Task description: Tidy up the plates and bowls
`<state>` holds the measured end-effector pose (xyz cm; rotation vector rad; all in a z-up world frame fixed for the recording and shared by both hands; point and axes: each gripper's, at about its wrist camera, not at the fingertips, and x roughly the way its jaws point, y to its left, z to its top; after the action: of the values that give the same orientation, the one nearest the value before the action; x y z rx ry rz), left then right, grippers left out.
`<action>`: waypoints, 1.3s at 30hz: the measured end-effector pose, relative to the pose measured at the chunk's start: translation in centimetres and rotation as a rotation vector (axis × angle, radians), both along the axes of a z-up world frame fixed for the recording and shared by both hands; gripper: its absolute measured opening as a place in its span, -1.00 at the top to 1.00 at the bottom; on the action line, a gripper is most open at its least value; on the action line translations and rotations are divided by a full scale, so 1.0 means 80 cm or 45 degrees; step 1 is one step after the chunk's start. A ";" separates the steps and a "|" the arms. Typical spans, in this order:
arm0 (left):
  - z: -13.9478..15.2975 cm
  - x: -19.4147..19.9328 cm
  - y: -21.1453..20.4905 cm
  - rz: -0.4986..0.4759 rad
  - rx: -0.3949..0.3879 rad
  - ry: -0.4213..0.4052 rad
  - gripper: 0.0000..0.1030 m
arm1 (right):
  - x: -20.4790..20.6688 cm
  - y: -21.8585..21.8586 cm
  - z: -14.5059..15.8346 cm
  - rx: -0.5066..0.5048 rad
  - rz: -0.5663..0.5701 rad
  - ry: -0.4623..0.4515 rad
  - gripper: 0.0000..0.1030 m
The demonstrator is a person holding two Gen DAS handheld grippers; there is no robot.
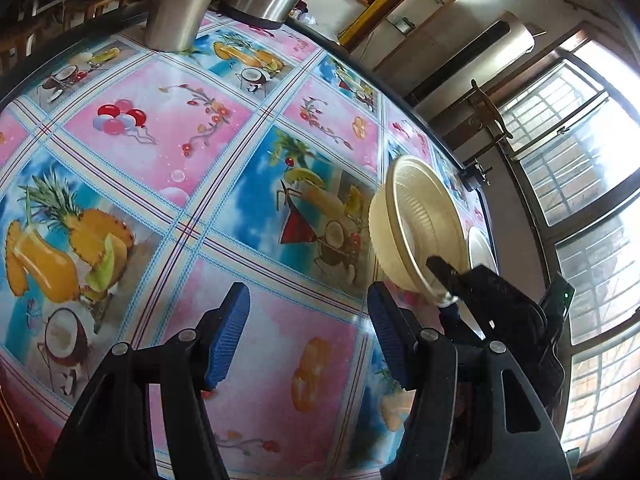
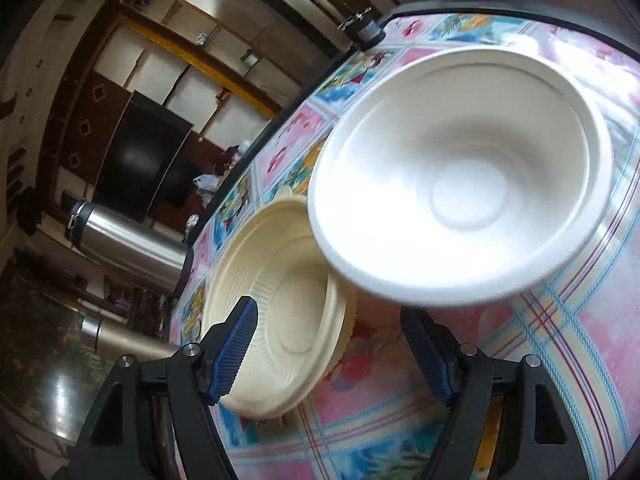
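My blue-padded left claw (image 1: pixel 308 336) hangs open above the fruit-print tablecloth (image 1: pixel 224 208), beside a cream ribbed bowl (image 1: pixel 416 220).

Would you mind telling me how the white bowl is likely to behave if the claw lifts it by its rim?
The white bowl looks thin and moulded, so it is probably light and may flex at the rim. Its smooth, glossy surface could slip between the pads. Its wide, shallow shape suggests it may tilt when held at one edge.

Barred windows (image 1: pixel 580 168) glare beside wooden shelving (image 2: pixel 168 52), perhaps a dark television (image 2: pixel 144 160).
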<state>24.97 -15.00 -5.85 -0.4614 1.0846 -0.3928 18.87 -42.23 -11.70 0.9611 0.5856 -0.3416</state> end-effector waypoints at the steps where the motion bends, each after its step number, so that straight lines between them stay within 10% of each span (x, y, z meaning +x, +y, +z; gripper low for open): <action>1: 0.001 0.001 -0.001 -0.006 0.001 -0.007 -0.16 | 0.004 0.000 -0.001 -0.008 0.006 0.010 -0.29; 4: 0.005 0.004 -0.006 -0.029 0.034 -0.050 -0.16 | 0.018 0.007 -0.003 -0.053 0.049 0.088 0.45; 7: 0.006 0.008 -0.013 -0.096 0.038 -0.060 -0.16 | 0.013 0.006 -0.009 0.005 0.056 0.087 0.62; 24: -0.001 0.005 -0.017 -0.221 -0.157 0.054 -0.25 | -0.047 0.012 0.007 0.039 0.312 0.132 0.70; 36: -0.002 0.000 -0.019 -0.178 -0.005 0.036 -0.22 | -0.054 0.022 0.019 -0.017 0.416 0.159 0.82; 39: -0.002 -0.001 -0.018 -0.179 0.013 0.023 0.15 | -0.055 0.018 0.016 -0.004 0.412 0.173 0.82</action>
<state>24.89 -16.44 -6.00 -0.3814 1.1396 -0.5079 14.43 -40.80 -10.44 0.8278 0.8511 -0.1184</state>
